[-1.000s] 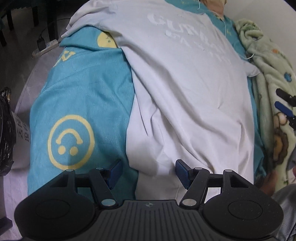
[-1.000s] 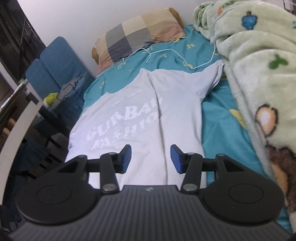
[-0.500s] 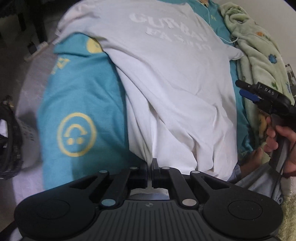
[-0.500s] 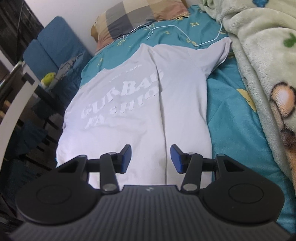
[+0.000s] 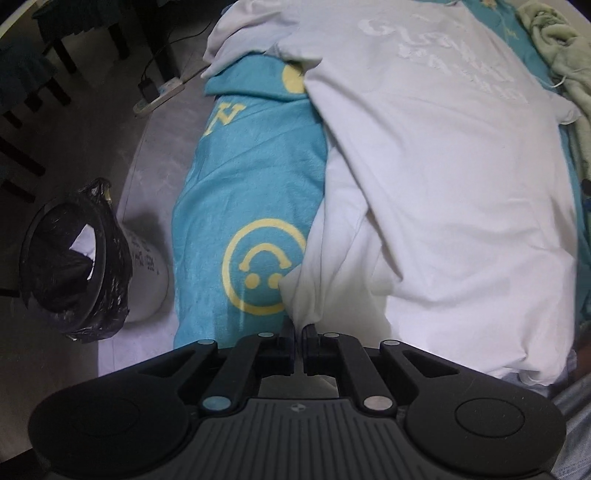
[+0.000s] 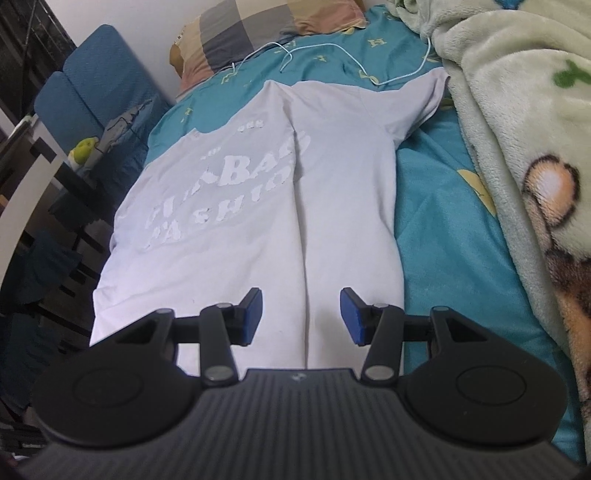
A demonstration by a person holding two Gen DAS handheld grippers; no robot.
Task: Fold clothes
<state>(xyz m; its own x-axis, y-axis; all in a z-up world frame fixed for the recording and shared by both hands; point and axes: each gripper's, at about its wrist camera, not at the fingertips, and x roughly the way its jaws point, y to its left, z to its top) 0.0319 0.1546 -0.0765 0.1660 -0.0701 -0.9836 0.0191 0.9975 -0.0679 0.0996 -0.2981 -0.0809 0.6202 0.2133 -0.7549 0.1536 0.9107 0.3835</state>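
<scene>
A white T-shirt (image 5: 443, 177) with pale lettering lies spread on a teal bed sheet (image 5: 251, 177) printed with yellow smileys. My left gripper (image 5: 298, 326) points down at the shirt's near left hem corner and is shut on that cloth, which rises in a small peak from the sheet. In the right wrist view the same T-shirt (image 6: 258, 206) runs away from me with a lengthwise crease down its middle. My right gripper (image 6: 301, 312) hovers open over the near hem, its blue pads (image 6: 349, 314) on either side of the crease, with nothing between them.
A black-lined waste bin (image 5: 74, 258) stands on the floor left of the bed, a power strip (image 5: 162, 96) further back. A fleece blanket (image 6: 517, 147) is heaped along the right side. A checked pillow (image 6: 266, 29) and a white cable (image 6: 332, 55) lie at the head.
My left gripper closed from open onto the shirt's hem corner and has lifted it, pulling the cloth up. My right gripper sank slightly toward the shirt and stayed open.
</scene>
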